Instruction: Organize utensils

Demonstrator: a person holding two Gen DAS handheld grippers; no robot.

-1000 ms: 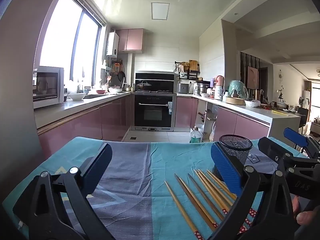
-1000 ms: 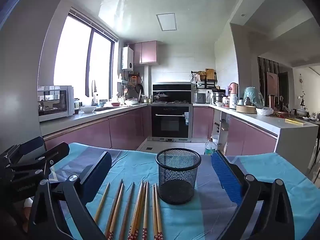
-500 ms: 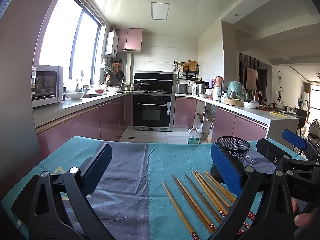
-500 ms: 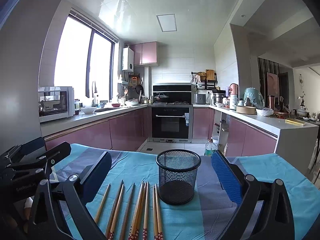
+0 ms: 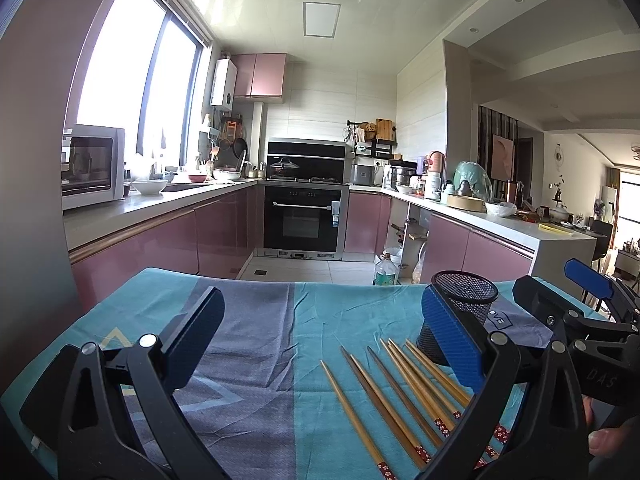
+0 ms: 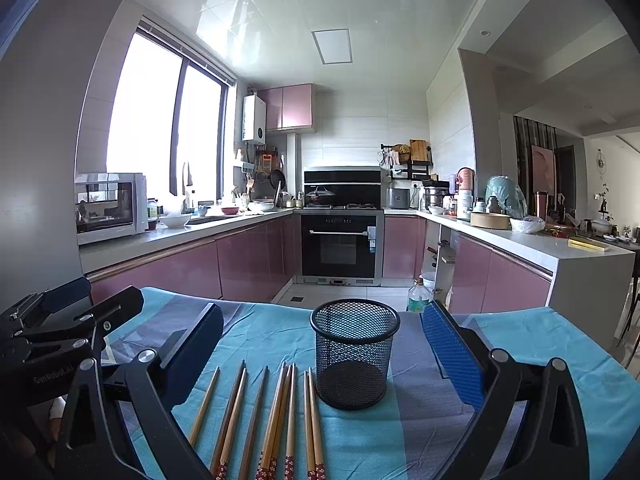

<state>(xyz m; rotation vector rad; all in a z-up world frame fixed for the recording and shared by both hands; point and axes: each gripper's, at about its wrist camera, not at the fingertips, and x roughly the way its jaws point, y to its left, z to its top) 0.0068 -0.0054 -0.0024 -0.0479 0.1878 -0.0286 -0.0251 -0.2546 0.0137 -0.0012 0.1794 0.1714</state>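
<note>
Several wooden chopsticks (image 6: 276,412) with red patterned ends lie side by side on the blue tablecloth (image 6: 420,432), just left of a black mesh cup (image 6: 354,354) standing upright. In the left wrist view the chopsticks (image 5: 404,392) lie right of centre with the mesh cup (image 5: 466,300) partly hidden behind my right finger. My left gripper (image 5: 320,348) is open and empty above the cloth. My right gripper (image 6: 324,348) is open and empty, its jaws standing wide either side of the cup and chopsticks. The other gripper shows at each view's edge.
The table's far edge (image 5: 312,280) faces a kitchen with pink cabinets, an oven (image 6: 340,240) and a microwave (image 6: 110,206) on the left counter. A plastic bottle (image 5: 385,270) stands on the floor beyond the table.
Both views have shifted slightly; the left gripper drifted a little, so chopsticks and cup sit slightly lower and further left. Both grippers remain open.
</note>
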